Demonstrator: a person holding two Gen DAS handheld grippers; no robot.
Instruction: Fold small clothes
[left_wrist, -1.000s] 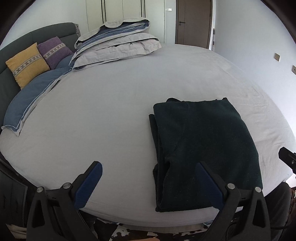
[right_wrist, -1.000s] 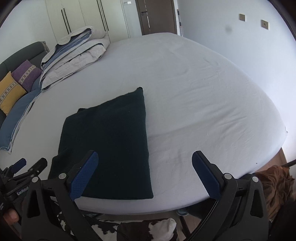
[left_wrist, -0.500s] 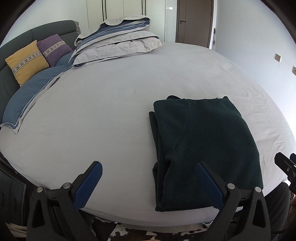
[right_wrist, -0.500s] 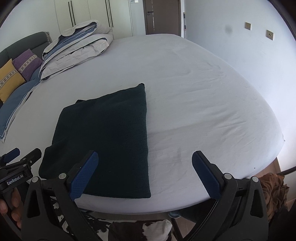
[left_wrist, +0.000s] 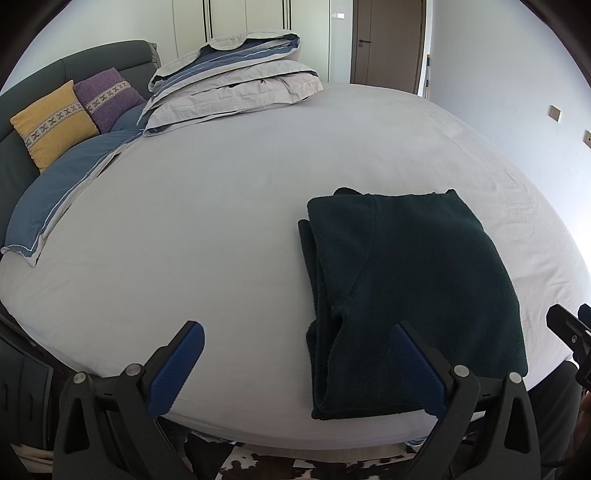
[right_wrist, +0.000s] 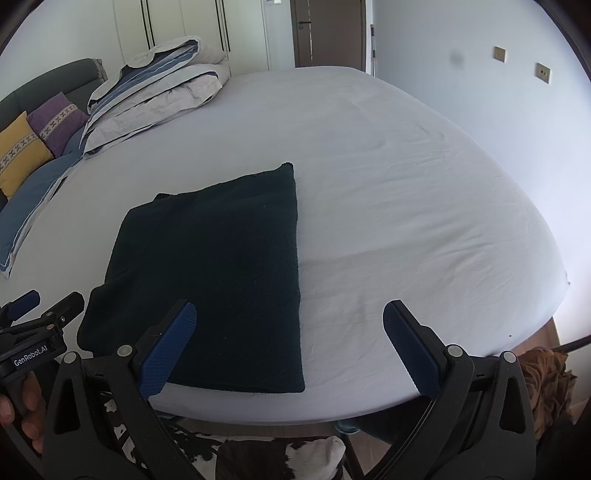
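Both tongs, the left tongs and the right tongs, stand spread wide with nothing between their fingers, held back at the near edge of the bed. Over the last second they have eased back and a little up: in both views the garment sits slightly further out and the bed's near edge shows more fully, while the garment itself has not shifted or changed shape. It lies flat on the sheet close to the near edge, a dark rectangle with stacked layers showing along its left side and the right tongs' left finger just over its near corner. I take this to mean the fold is finished, or nearly so, and the tongs are withdrawing. The layered left edge looks a little uneven, so one squaring touch might remain.
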